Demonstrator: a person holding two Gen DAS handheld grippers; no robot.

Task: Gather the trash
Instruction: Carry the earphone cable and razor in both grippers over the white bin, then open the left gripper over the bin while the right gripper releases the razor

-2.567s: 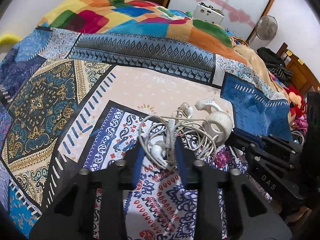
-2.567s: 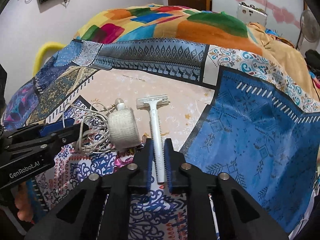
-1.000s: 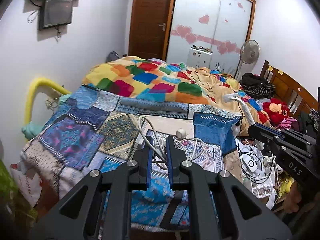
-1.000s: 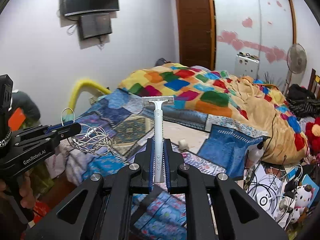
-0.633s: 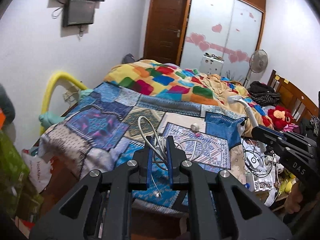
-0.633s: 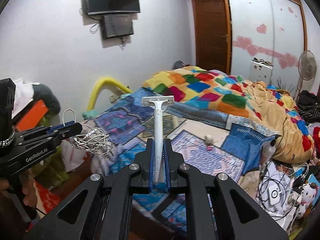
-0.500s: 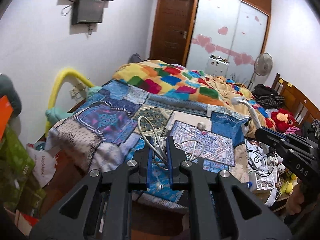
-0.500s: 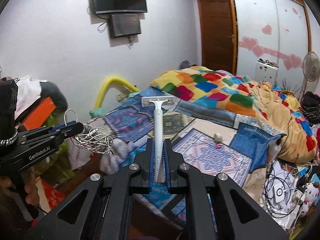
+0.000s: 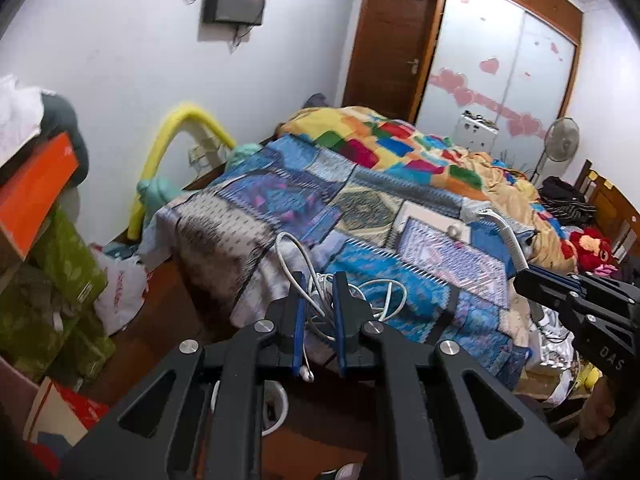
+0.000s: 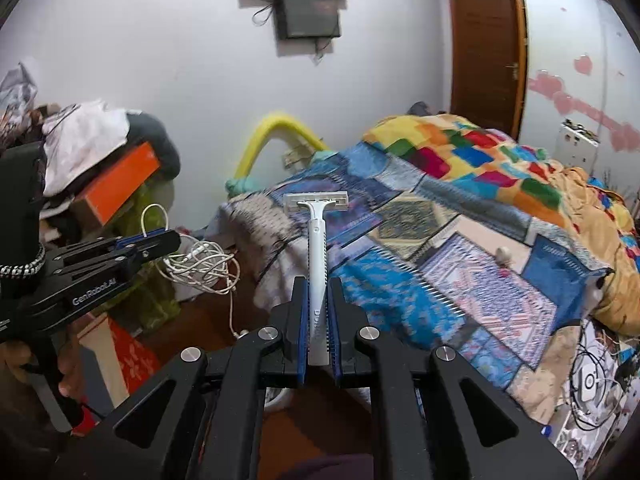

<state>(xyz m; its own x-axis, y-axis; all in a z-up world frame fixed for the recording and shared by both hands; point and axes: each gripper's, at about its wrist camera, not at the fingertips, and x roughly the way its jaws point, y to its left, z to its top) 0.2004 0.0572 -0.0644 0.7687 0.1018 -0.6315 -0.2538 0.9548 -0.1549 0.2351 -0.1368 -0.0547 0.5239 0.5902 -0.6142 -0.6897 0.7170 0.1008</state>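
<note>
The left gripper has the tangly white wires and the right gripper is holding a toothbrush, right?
Not quite. The left gripper does hold the tangled white wires, but the right gripper holds a white razor, not a toothbrush. The right wrist view shows its flat blade head.

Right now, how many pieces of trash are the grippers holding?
2. The left gripper clamps a tangle of white earphone cable; the right gripper clamps a white disposable razor, head up. More may lie unseen.

Even, fairly bright indoor light fills both views, with no hard shadows. Strong fisheye bending curves the pale wall (image 10: 180, 60) and dark corners vignette each frame. The colourful patchwork bedspread (image 9: 304, 200) is smeared with motion blur; the near black tongs look sharp.
</note>
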